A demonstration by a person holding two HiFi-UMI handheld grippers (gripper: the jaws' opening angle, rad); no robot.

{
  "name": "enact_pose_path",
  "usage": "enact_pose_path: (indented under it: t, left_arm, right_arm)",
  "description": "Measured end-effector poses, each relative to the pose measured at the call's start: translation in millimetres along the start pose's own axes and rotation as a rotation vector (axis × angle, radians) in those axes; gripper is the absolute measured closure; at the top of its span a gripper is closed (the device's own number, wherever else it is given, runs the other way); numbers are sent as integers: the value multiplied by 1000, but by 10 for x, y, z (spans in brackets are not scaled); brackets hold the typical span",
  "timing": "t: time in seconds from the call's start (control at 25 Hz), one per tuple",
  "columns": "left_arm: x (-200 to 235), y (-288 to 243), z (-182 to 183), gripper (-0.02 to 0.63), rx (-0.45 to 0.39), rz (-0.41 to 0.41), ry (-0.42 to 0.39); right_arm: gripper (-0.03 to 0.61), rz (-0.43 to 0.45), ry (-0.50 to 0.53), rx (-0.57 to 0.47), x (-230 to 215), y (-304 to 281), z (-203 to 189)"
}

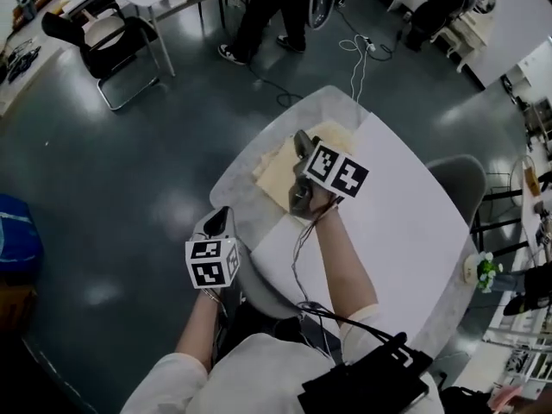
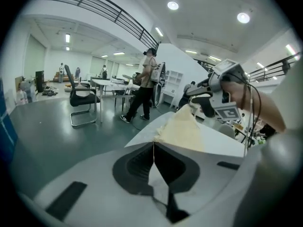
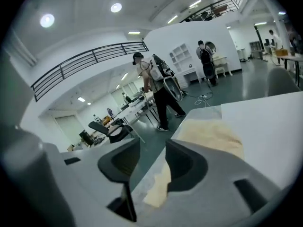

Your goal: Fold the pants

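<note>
Hovering just over the pants [image 1: 278, 169], R gripper [image 3: 151, 149] has its jaws apart w/ nothing pinched; cloth shows thru the gap below. Pants lie bunched at the counter's [image 1: 405, 231] far-left edge, long axis approx. along that edge, though the gripper hides part. L gripper [image 2: 154, 148] hangs off the near-left edge, jaws closed & empty, pants ahead & to its right. R is nearer, so prob. it grabs next.

pants [image 1: 278, 172] — partly behind right gripper [image 1: 300, 175] | standing person [image 1: 267, 11] — cut off at top
</note>
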State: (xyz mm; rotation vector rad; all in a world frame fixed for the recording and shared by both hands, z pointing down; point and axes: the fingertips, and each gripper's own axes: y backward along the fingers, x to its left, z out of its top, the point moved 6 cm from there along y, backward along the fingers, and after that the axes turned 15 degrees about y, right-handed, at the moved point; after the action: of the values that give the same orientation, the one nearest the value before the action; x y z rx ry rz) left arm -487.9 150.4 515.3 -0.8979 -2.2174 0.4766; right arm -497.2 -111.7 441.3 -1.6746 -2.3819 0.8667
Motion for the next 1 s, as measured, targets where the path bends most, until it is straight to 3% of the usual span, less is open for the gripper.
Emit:
enact_pose_path:
  t: [0.24,0.52,0.84,1.0]
  left_arm:
    - [173,-27,-97,604,20,2,39]
    - [-165,-117,-51,604,-2,-65,4]
    - [-730,120,-72,604,-57,-88,-42]
    - [-995,458,-163,604,-72,-62,-81]
  right_arm:
    - [451,-95,-22,78,-317,-17,-348]
    - [457,-133,32,89,-565,354,-527]
    - [584,-199,171,36,-849,1278,-559]
    - [584,-197,228,25,-907,1878,-760]
